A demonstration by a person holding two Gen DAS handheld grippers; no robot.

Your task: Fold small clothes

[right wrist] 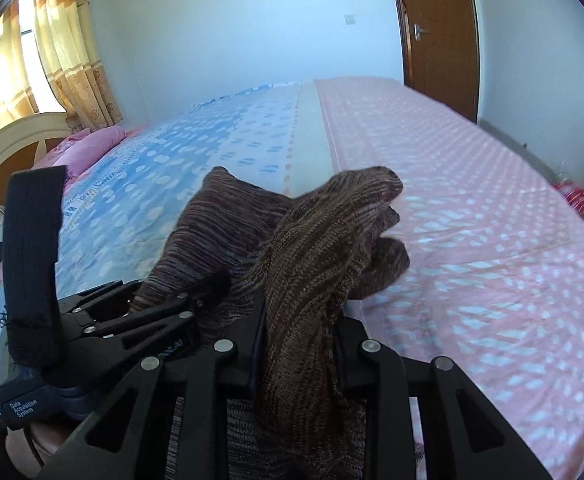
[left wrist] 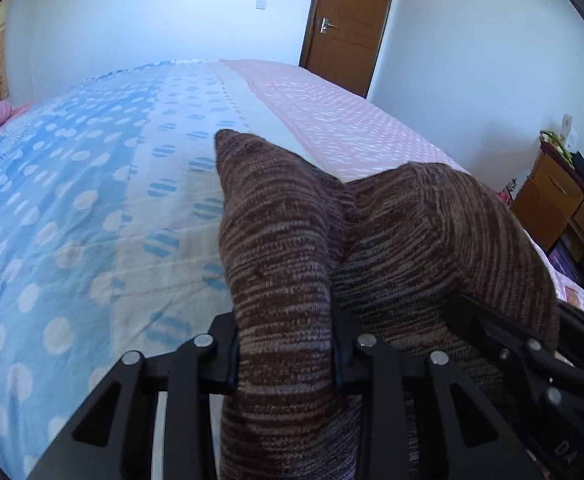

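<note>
A brown striped knitted garment [left wrist: 288, 264] is held up above the bed [left wrist: 92, 208]. My left gripper [left wrist: 286, 360] is shut on one bunched edge of it, and the cloth stands up in a peak between the fingers. My right gripper [right wrist: 298, 356] is shut on another bunched part of the same garment [right wrist: 320, 248]. The two grippers are close side by side: the right gripper shows at the lower right of the left wrist view [left wrist: 532, 360], and the left gripper shows at the lower left of the right wrist view [right wrist: 132, 316]. The rest of the garment hangs below, hidden.
The bed has a blue dotted half and a pink dotted half [right wrist: 472, 220]. A pink pillow [right wrist: 92, 144] and white headboard [right wrist: 12, 140] lie at the left. A wooden dresser [left wrist: 564, 200] stands at the right, a brown door [left wrist: 352, 20] beyond.
</note>
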